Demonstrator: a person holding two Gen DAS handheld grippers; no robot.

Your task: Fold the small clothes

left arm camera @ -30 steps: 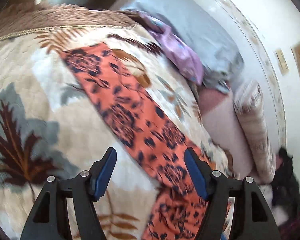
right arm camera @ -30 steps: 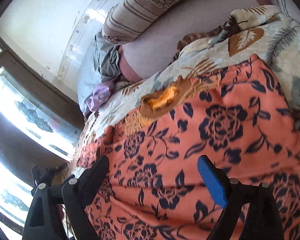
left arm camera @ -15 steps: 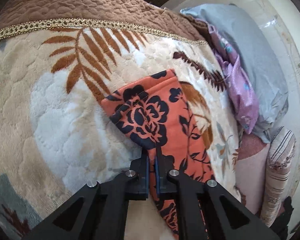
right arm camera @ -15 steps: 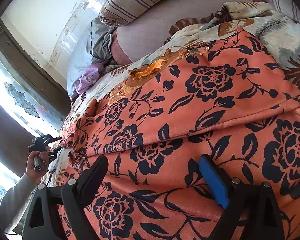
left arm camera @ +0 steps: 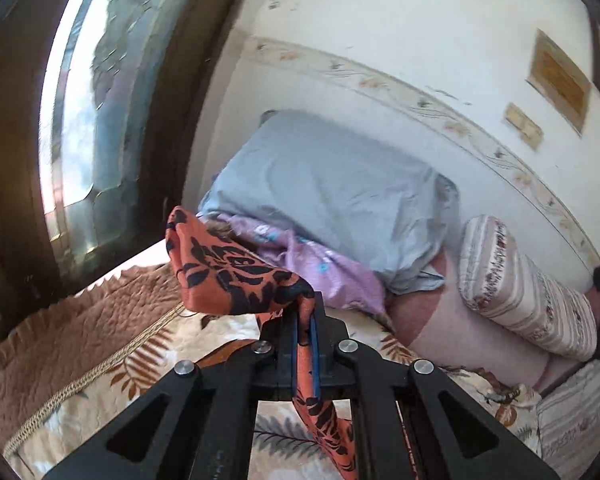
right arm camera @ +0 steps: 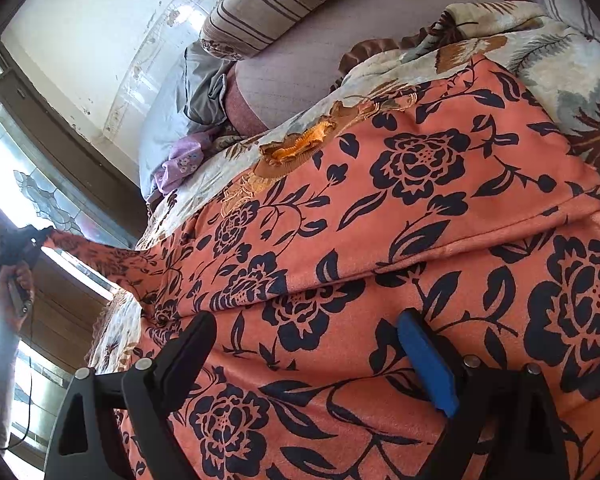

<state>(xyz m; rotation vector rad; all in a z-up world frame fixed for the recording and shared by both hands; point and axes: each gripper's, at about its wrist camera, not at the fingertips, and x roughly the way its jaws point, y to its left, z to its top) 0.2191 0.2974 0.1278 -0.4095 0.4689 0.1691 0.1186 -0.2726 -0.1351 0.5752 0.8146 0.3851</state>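
Observation:
An orange garment (right arm camera: 380, 240) with a dark blue flower print lies spread over the bed. My left gripper (left arm camera: 305, 312) is shut on one end of the garment (left arm camera: 228, 272), which flops over the fingertips, lifted well above the quilt. In the right wrist view that left gripper (right arm camera: 40, 236) shows far left in a hand, with the cloth stretched up to it. My right gripper (right arm camera: 312, 344) stands open just above the garment, nothing between its blue pads (right arm camera: 424, 364).
A leaf-patterned quilt (left arm camera: 100, 360) covers the bed. A grey pillow (left arm camera: 332, 200), a purple cloth (left arm camera: 312, 264) and a striped bolster (left arm camera: 524, 284) lie along the white wall. A dark-framed window (left arm camera: 80, 120) stands at the left.
The left gripper closed on the garment's end and lifted it high off the quilt, its view swinging up to the wall and window. The right gripper stayed open, sinking slightly toward the cloth.

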